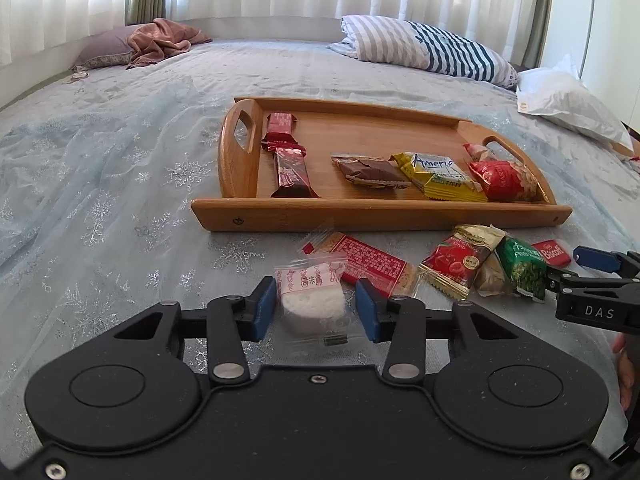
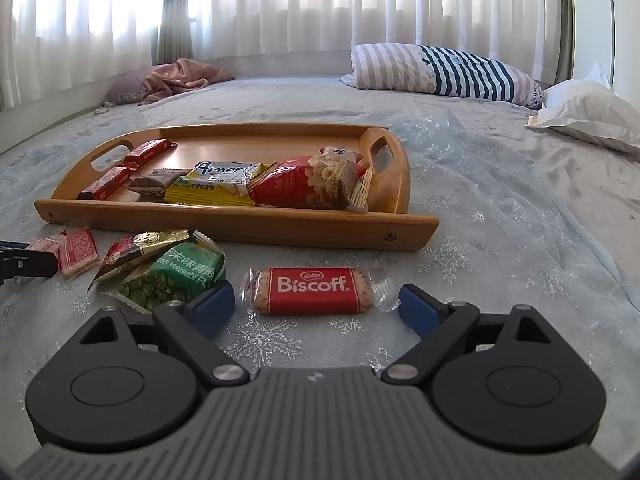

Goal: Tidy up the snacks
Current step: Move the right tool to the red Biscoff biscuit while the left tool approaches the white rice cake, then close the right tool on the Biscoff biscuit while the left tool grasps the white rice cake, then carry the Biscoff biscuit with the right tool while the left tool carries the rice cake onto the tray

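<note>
A white rice cake in a clear wrapper (image 1: 312,300) lies on the bedspread between the blue pads of my left gripper (image 1: 315,292). The left pad touches the wrapper and the right pad stands a little off it, so the gripper is open. My right gripper (image 2: 316,294) is open wide around a red Biscoff biscuit (image 2: 312,290), with neither pad touching it. The wooden tray (image 1: 360,212) beyond holds two dark red bars (image 1: 290,168), a brown wafer, a yellow packet (image 1: 440,176) and a red nut bag (image 1: 504,180).
Loose on the bedspread in front of the tray are a red cracker packet (image 1: 372,264), a red-and-gold sweet bag (image 1: 460,264) and a green wasabi pea bag (image 2: 176,276). Pillows (image 1: 432,46) and a white bag (image 1: 568,100) lie further back. Curtains hang behind.
</note>
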A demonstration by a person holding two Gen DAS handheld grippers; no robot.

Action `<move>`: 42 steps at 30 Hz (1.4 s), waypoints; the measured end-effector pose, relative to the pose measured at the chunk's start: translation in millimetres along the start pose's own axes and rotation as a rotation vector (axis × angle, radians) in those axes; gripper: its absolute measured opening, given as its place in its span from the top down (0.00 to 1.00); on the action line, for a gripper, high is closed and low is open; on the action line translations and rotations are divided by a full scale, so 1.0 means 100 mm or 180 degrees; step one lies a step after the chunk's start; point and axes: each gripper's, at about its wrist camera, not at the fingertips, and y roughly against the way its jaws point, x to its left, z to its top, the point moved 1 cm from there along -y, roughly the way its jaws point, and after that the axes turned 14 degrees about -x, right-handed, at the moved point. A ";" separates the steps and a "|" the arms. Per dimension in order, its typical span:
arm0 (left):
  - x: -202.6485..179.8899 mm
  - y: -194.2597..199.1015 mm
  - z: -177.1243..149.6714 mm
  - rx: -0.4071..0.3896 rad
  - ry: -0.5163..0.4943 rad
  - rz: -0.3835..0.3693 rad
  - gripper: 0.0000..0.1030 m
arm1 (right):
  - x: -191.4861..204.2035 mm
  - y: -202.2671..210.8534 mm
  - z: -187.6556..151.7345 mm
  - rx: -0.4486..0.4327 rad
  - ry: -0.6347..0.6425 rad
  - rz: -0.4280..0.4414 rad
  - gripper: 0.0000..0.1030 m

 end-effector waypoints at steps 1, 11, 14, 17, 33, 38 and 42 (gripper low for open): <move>0.01 0.00 0.00 -0.0006 0.0015 -0.0002 0.69 | 0.00 0.00 0.00 -0.0004 -0.0001 0.0001 0.07; 0.05 0.12 0.08 -0.0052 0.0083 -0.0029 0.71 | 0.01 0.02 0.03 -0.0020 0.0043 0.0027 0.28; 0.06 0.14 0.11 -0.0068 0.0073 -0.0009 0.71 | 0.05 0.03 0.06 -0.0010 0.0086 0.0046 0.32; 0.08 0.16 0.13 -0.0076 0.0074 0.0003 0.71 | 0.07 0.05 0.07 -0.0009 0.0103 0.0018 0.37; 0.16 0.18 0.32 -0.0100 0.0126 -0.0093 0.71 | 0.09 0.18 0.22 -0.0099 0.0072 -0.0255 0.37; 0.19 0.18 0.47 -0.0206 0.0227 -0.0236 0.71 | 0.09 0.23 0.38 -0.0227 0.0075 -0.0268 0.37; 0.16 0.16 0.64 -0.0293 0.0222 -0.0278 0.71 | 0.09 0.24 0.54 -0.0349 0.0087 -0.0249 0.37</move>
